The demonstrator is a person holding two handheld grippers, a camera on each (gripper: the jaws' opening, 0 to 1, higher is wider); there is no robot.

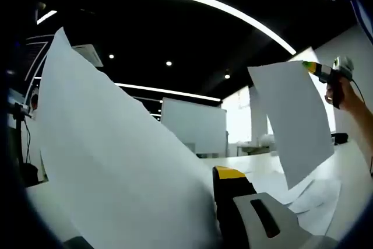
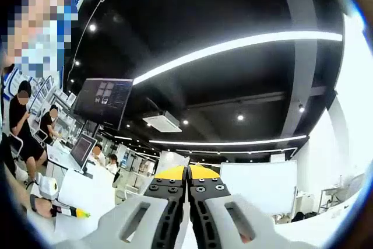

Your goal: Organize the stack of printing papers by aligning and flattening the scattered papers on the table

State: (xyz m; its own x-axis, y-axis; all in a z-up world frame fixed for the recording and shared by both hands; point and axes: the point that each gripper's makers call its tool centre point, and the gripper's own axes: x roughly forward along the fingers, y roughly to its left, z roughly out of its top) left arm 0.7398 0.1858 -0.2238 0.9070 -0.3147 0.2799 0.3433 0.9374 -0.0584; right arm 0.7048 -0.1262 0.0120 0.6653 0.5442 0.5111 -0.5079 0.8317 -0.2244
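Dark ceiling with long curved light strips (image 1: 215, 5) is arching over an office. A big white sheet (image 1: 111, 161) is rising from the left gripper (image 1: 224, 202), filling that view from 7 to 11 o'clock; its near jaw is hidden behind the paper, so I cannot tell whether the claw is clenched. At 2 o'clock a second sheet (image 1: 297, 121) is hanging from the right gripper (image 1: 326, 73), held in a hand (image 1: 347, 94). More loose papers (image 1: 309, 193) are lying on the white table (image 1: 245, 161) at 4 o'clock. In the right gripper view its jaws (image 2: 187, 188) are pressing together on a thin paper edge (image 2: 187, 234). At 8 o'clock, people are sitting near monitors (image 2: 104, 102).
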